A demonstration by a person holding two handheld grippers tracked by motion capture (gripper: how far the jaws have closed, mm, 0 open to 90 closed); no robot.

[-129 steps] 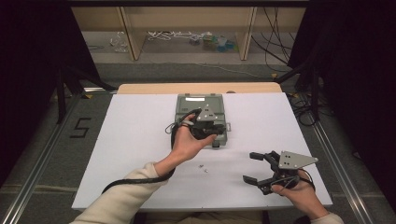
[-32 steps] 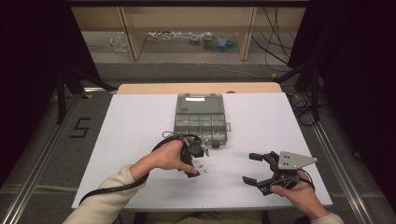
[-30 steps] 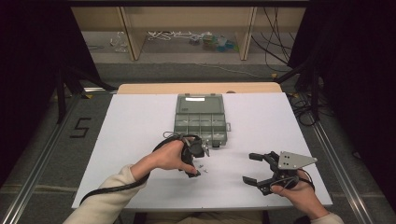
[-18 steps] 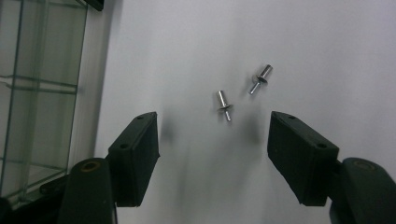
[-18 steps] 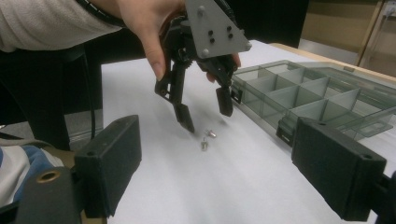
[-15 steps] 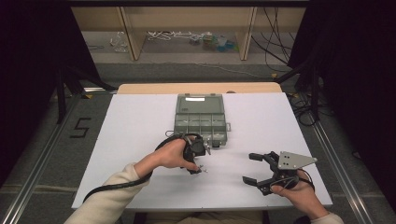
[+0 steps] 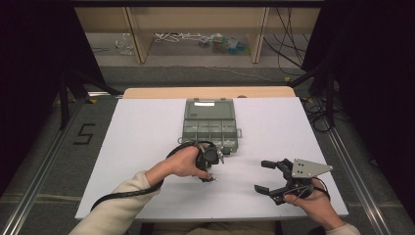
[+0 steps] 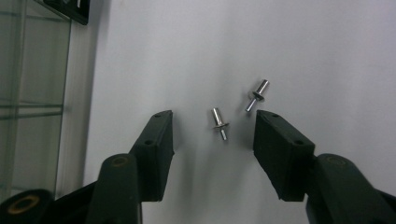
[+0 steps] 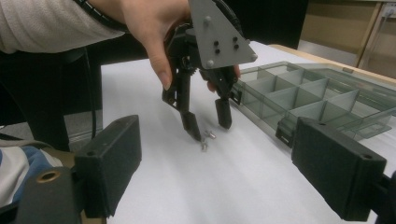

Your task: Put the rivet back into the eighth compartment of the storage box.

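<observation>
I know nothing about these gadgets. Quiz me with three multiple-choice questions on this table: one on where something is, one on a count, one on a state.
1. Where do the small metal rivets lie?
A. inside the compartment box
B. on the white table, below the left gripper
C. in the right gripper's jaws

2. How many rivets lie by the left gripper's jaws?
A. two
B. five
C. none

3. How do the right gripper's jaws stand?
A. clamped on a rivet
B. open, nothing between them
C. clamped on the box

Answers:
1. B: the rivets lie on the table under the left gripper, beside the box.
2. A: the left gripper view shows two, one between the jaws, the second rivet just past them.
3. B: the right gripper has its jaws spread apart over bare table.
</observation>
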